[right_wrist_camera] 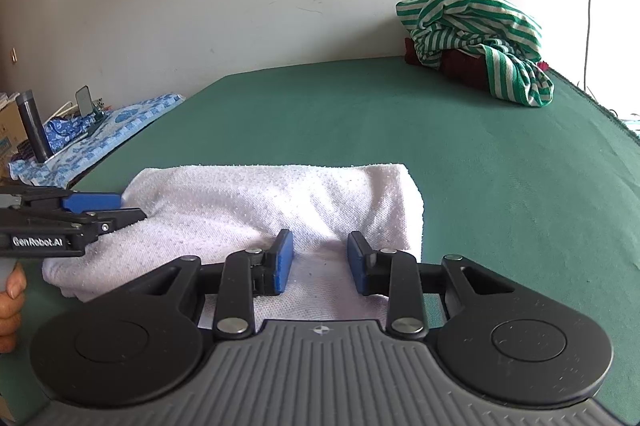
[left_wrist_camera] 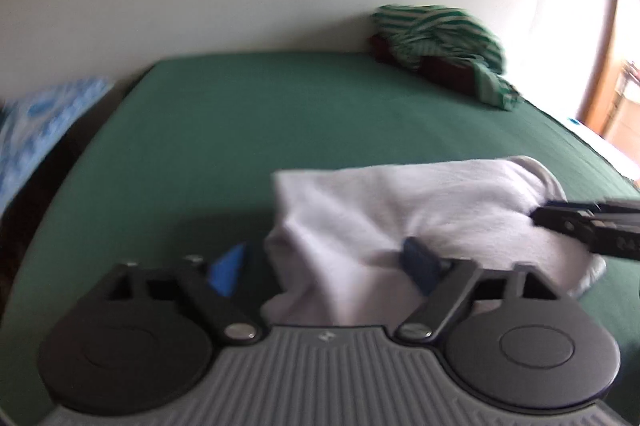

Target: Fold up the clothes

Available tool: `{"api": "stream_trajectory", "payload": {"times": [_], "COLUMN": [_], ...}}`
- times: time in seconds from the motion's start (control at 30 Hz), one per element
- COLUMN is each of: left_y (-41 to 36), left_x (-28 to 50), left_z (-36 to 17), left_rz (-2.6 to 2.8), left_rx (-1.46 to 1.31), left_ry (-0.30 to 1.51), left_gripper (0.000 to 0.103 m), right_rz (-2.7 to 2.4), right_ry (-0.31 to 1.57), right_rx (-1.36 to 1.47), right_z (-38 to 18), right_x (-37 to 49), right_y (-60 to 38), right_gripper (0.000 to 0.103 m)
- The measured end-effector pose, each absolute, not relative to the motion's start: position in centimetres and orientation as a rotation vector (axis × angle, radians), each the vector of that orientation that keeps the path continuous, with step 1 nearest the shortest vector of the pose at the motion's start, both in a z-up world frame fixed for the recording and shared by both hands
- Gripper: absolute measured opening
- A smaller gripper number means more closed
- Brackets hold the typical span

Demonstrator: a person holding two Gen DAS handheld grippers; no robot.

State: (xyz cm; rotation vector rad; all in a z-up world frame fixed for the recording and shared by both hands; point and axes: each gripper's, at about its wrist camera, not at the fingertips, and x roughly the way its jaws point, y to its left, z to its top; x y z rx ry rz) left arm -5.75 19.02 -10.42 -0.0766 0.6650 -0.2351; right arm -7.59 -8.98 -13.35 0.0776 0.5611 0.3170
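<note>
Green bed (right_wrist_camera: 440, 130), white towel (right_wrist_camera: 280, 194) crosswise

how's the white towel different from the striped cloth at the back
The white towel is plain white; the striped cloth is green and white. The towel lies folded into a flat oblong near both grippers, while the striped cloth sits crumpled in a heap at the far corner by the wall. The towel rests straight on the green sheet; the striped cloth lies partly over something dark red. Both are on the same bed.
</note>
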Motion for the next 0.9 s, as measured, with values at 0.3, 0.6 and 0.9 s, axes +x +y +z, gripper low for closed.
{"api": "stream_trajectory", "payload": {"times": [0.3, 0.6, 0.9], "left_y": [18.6, 18.7, 20.9], "left_x": [-8.2, -10.6, -10.3], "left_z": [-9.6, -9.6, -8.3], "left_rz": [-0.059, 0.065, -0.115], "left_rx": [-0.166, -0.229, -0.359], "left_ry": [0.709, 0.763, 0.821], "left_gripper": [0.082, 0.089, 0.089], "right_rz": [0.435, 0.526, 0.505], "right_ry": [0.583, 0.597, 0.664], "right_rx": [0.049, 0.081, 0.125], "right_z": [-13.2, -13.4, -11.9], "right_x": [-7.3, -7.0, -6.3], "right_y": [-11.2, -13.0, -13.5], "right_gripper": [0.031, 0.032, 0.041]}}
